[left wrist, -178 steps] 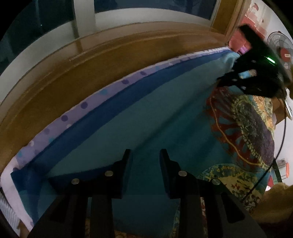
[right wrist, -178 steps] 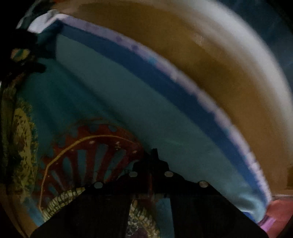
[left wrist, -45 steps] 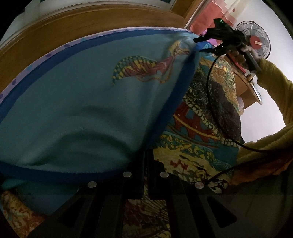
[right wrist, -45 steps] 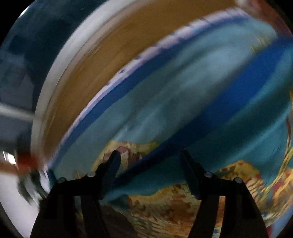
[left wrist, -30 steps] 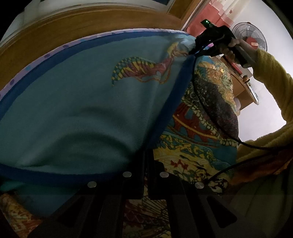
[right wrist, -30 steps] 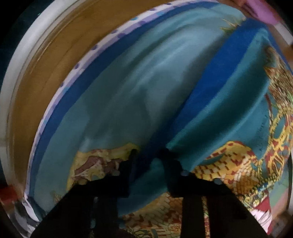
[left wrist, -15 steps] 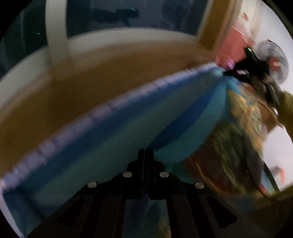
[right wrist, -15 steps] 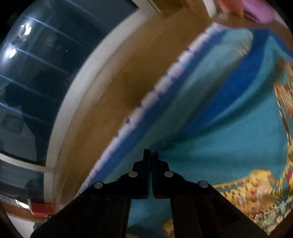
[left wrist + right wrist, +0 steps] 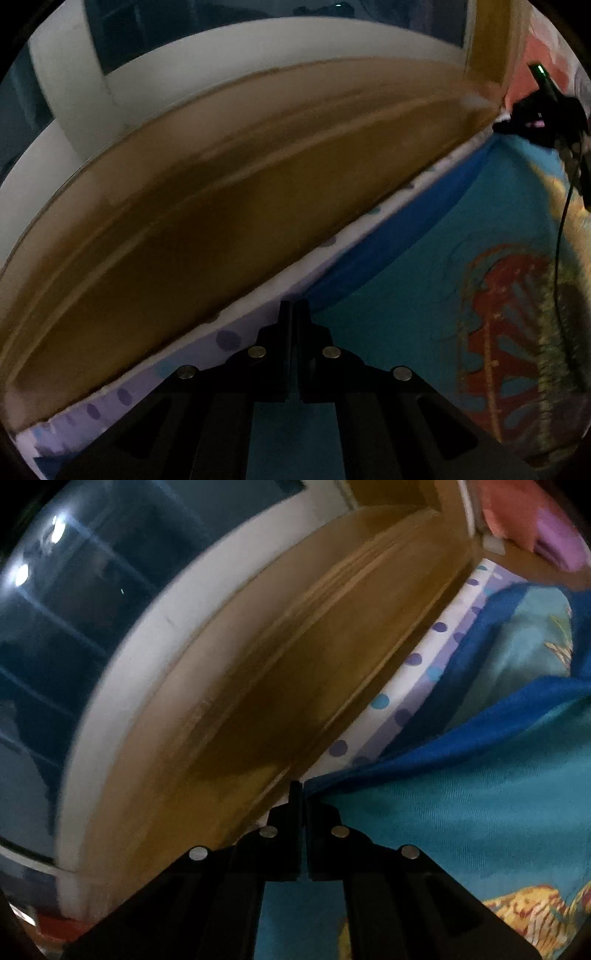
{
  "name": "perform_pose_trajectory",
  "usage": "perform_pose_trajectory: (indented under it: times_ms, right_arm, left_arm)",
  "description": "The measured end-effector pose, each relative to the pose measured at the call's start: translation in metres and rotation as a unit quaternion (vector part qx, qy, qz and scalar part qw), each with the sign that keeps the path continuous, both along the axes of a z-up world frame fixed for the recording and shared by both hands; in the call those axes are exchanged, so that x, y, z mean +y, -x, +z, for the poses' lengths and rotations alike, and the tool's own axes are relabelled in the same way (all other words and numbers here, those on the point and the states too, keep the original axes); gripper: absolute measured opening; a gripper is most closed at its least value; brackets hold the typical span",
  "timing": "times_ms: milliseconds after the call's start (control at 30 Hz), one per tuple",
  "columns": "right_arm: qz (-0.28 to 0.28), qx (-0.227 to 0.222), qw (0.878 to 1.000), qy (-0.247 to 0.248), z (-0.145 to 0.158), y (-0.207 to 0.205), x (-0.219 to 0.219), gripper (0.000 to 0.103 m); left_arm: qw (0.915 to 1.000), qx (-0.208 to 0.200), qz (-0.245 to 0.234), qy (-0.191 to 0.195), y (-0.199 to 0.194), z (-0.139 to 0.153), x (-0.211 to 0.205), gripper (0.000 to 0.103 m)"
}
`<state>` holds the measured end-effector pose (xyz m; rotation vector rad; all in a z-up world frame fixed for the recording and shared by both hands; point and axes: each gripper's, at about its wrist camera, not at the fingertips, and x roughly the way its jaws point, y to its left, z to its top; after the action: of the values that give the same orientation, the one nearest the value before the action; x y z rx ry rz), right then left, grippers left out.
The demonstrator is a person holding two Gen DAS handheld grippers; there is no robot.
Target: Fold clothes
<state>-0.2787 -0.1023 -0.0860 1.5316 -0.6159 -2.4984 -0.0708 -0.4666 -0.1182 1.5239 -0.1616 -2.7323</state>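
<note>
A teal cloth (image 9: 424, 280) with a dark blue border and a red and yellow print lies spread on the bed. My left gripper (image 9: 293, 306) is shut on the cloth's blue edge, right at the strip of dotted sheet. The right wrist view shows my right gripper (image 9: 300, 786) shut on the same blue border (image 9: 461, 738), where the cloth (image 9: 461, 830) rises in a fold toward the tips. That right gripper (image 9: 504, 127) also appears far off at the upper right of the left wrist view, at the cloth's other far corner.
A wooden headboard (image 9: 221, 206) runs along the far side of the bed, close ahead of both grippers. A white sheet with purple dots (image 9: 406, 686) shows between it and the cloth. A dark window (image 9: 55, 627) is above. A black cable (image 9: 561, 240) hangs over the cloth.
Both grippers have carried the cloth's blue edge across the bed to the headboard. The views swung from the folded cloth to the wood. The right jaws closed on the border.
</note>
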Motion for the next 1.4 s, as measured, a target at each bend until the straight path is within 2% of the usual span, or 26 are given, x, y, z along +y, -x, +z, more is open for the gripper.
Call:
perform_pose_trajectory:
  times_ms: [67,133,200,267,367,433,500,600,667,733,833,933,1033,1167,1300,1400]
  right_arm:
    - [0.007,0.002,1.0,-0.024,-0.011,0.001,-0.008,0.0]
    - [0.007,0.017,0.999,-0.031,-0.017,-0.003,-0.01,0.0]
    - [0.013,0.033,0.998,-0.052,-0.016,-0.008,-0.016,0.0]
    - [0.026,0.042,0.996,-0.076,-0.013,-0.011,-0.024,0.001]
    - [0.036,0.044,0.996,-0.069,-0.007,-0.012,-0.023,0.003]
    - [0.035,0.046,0.997,-0.04,0.0,-0.015,-0.014,0.005]
    - [0.038,0.043,0.998,-0.019,0.009,-0.02,-0.005,0.01]
    - [0.051,0.053,0.997,-0.038,0.03,-0.036,0.002,0.037]
    - [0.055,0.088,0.993,-0.052,0.048,-0.054,0.007,0.066]
    - [0.065,0.112,0.99,-0.05,0.062,-0.068,0.012,0.074]
    - [0.074,0.102,0.99,-0.058,0.069,-0.055,0.007,0.074]
    - [0.08,0.086,0.991,-0.071,0.063,-0.064,0.016,0.074]
    - [0.158,0.07,0.983,-0.069,0.056,-0.106,-0.012,0.074]
    - [0.275,0.066,0.957,-0.066,0.051,-0.186,-0.068,0.074]
    - [0.337,0.079,0.937,-0.039,0.054,-0.276,-0.101,0.074]
    - [0.364,0.094,0.926,-0.031,0.056,-0.34,-0.111,0.074]
  left_arm:
    - [0.9996,0.009,-0.006,0.026,-0.002,-0.002,0.005,0.005]
    - [0.9988,0.012,-0.007,0.048,-0.001,-0.002,0.006,0.013]
    - [0.9986,0.012,-0.002,0.052,0.001,0.001,0.002,0.024]
    - [0.9995,0.005,0.009,0.031,0.0,0.008,-0.007,0.024]
    - [0.9998,0.0,0.019,-0.007,-0.008,0.024,-0.026,0.024]
    - [0.9994,-0.001,0.021,-0.026,-0.019,0.036,-0.039,0.024]
    - [0.9993,0.005,0.024,-0.029,-0.031,0.048,-0.048,0.024]
    - [0.9991,0.019,0.031,-0.024,-0.052,0.066,-0.06,0.024]
    - [0.9988,0.027,0.038,-0.018,-0.066,0.075,-0.064,0.024]
    - [0.9981,0.034,0.048,-0.021,-0.08,0.081,-0.063,0.024]
    - [0.9956,0.039,0.07,-0.048,-0.107,0.083,-0.063,0.024]
    - [0.9919,0.038,0.101,-0.068,-0.138,0.083,-0.072,0.024]
    - [0.9897,0.027,0.125,-0.065,-0.172,0.083,-0.074,0.024]
    - [0.9875,0.024,0.145,-0.057,-0.205,0.09,-0.083,0.024]
    - [0.9834,0.036,0.169,-0.056,-0.236,0.099,-0.104,0.024]
    - [0.9794,0.044,0.183,-0.073,-0.26,0.099,-0.126,0.024]
